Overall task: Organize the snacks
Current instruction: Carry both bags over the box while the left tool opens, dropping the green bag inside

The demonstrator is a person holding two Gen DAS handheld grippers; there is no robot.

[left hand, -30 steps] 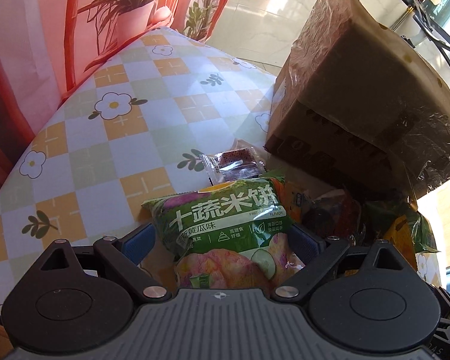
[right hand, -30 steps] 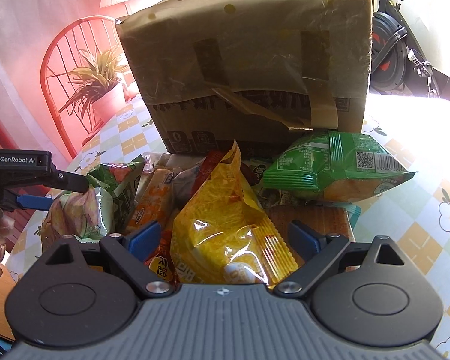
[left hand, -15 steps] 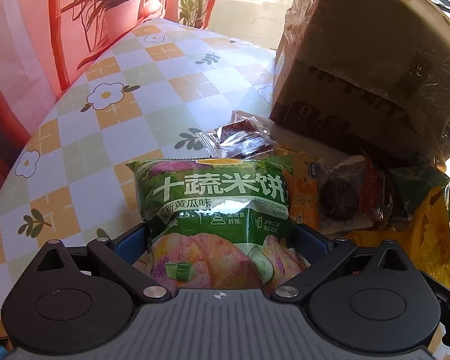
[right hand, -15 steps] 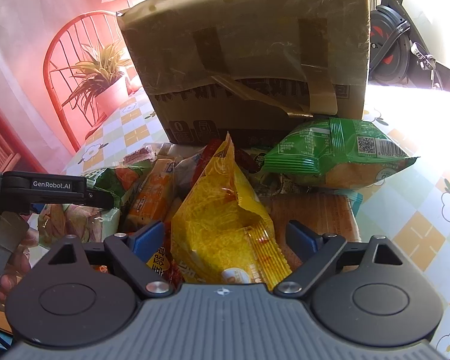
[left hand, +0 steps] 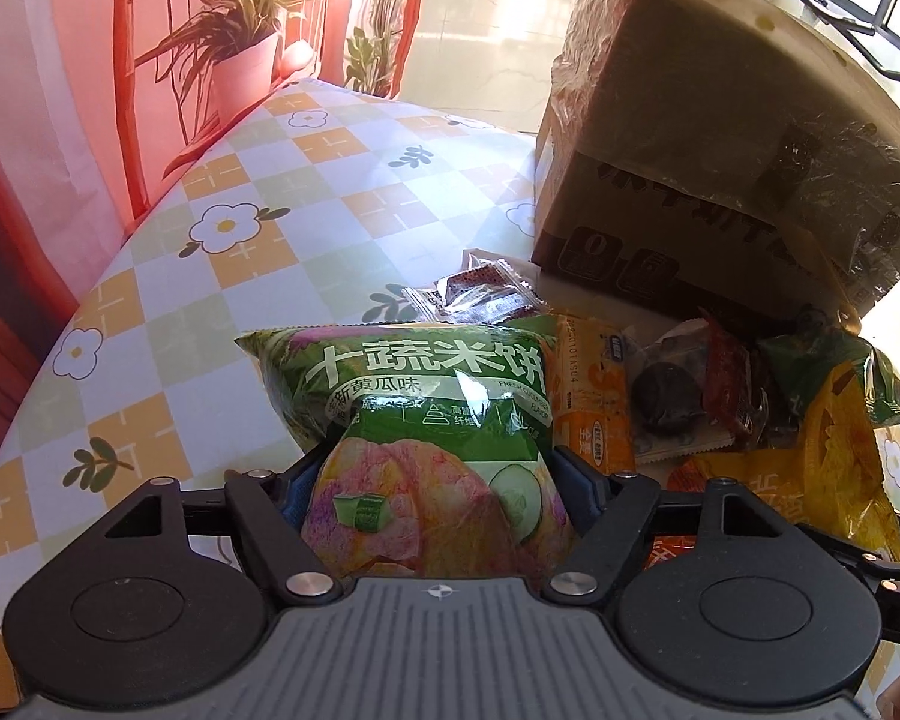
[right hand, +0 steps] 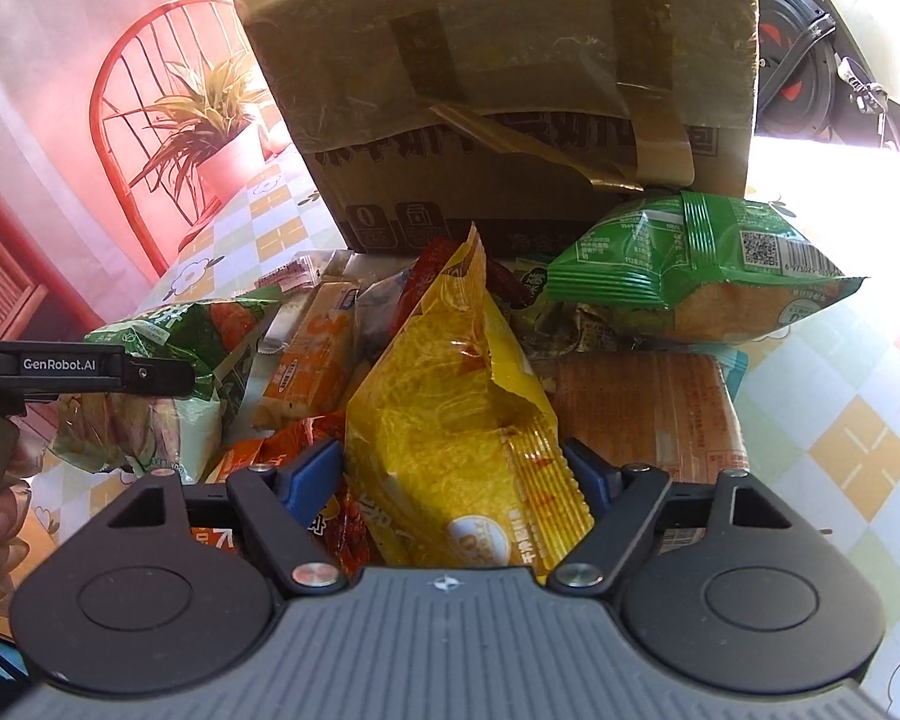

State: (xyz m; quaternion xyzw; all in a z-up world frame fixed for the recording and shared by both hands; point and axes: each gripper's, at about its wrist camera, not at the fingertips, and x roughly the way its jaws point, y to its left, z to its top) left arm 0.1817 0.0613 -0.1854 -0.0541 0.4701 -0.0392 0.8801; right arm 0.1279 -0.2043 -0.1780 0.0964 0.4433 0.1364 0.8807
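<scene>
A green rice-cracker bag (left hand: 426,414) lies at the near left edge of the snack pile, and my left gripper (left hand: 438,483) is closing on it. Its blue pads (left hand: 297,495) press the bag's lower sides, which look pinched in. In the right wrist view a crumpled yellow noodle-snack bag (right hand: 450,420) stands up from the pile. The right gripper (right hand: 453,471) is closing around its lower half, both pads against its edges. The left gripper's black finger (right hand: 90,369) and the green rice-cracker bag (right hand: 168,354) show at the left of that view.
A taped cardboard box (right hand: 510,96) stands behind the pile on the checked flower tablecloth (left hand: 222,276). Around the held bags lie an orange packet (right hand: 312,354), a green chip bag (right hand: 690,264), a brown wrapped pack (right hand: 642,408) and small dark sweets (left hand: 480,294). A red chair with a potted plant (right hand: 210,120) is far left.
Both grippers have narrowed onto their bags. The left view has rolled slightly and the green bag now looks squeezed at its base. Neither bag has left the pile.
</scene>
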